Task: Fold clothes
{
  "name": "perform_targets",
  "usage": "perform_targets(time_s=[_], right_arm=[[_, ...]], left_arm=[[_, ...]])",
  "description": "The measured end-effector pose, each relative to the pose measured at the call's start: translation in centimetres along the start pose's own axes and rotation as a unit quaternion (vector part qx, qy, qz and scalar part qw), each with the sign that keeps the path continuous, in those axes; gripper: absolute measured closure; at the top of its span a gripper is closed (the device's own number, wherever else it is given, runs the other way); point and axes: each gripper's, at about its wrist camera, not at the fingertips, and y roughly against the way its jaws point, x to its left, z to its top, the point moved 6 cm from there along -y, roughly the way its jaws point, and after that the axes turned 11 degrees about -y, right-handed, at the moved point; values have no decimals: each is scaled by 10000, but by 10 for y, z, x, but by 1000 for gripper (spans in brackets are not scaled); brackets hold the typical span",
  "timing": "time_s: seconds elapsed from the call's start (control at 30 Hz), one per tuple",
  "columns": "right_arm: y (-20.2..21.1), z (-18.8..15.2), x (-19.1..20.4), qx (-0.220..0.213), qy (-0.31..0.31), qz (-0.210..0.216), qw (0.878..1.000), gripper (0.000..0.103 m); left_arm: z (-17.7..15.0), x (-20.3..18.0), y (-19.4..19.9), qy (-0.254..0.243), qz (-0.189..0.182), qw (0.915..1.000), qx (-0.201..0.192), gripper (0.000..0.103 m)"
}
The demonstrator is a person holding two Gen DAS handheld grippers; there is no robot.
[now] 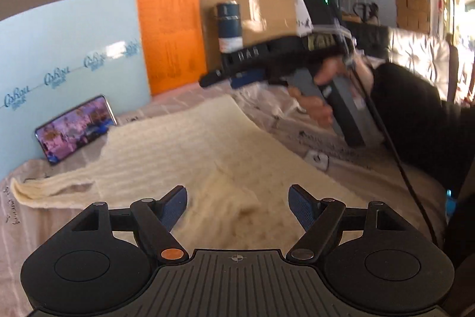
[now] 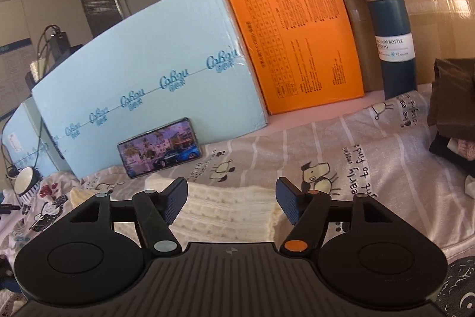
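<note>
A cream knitted sweater [image 1: 184, 144] lies spread flat on the printed bedsheet [image 1: 350, 177], one sleeve [image 1: 50, 186] reaching left. My left gripper [image 1: 237, 205] is open and empty, just above the sweater's near part. The right gripper also shows in the left wrist view [image 1: 213, 77], held in a hand above the sweater's far edge. In the right wrist view my right gripper [image 2: 231, 202] is open and empty over the sweater's edge [image 2: 228, 210].
A phone [image 2: 158, 152] leans on a light blue box [image 2: 148, 73]. An orange box [image 2: 294, 43], a cardboard box [image 2: 430, 5] and a dark blue vacuum bottle [image 2: 392, 34] stand behind. Dark folded clothes [image 2: 454, 109] lie at the right. A cable [image 1: 394, 150] hangs from the right gripper.
</note>
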Motion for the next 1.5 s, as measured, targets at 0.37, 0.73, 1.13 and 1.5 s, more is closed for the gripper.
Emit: perform_targets(time_s=[0.37,0.73,1.13,1.5], right_arm=[[92,-70,58,544,1170,1758,9759,18],[123,-140,98,1902,1821,2845,9218,18],[135,-178,101,2246,3378,2123,8890,24],[120,-123,96,1162,3155,2362,9117,87]], left_arm=[[-34,60,36,1085,1149,9870,-302,86],[-144,109,132,3314,2766,9020,-40,84],[-153,112,132,3729,2775,8853,-96,38],[-145,119,140,3914,2813,8734,-692,38]])
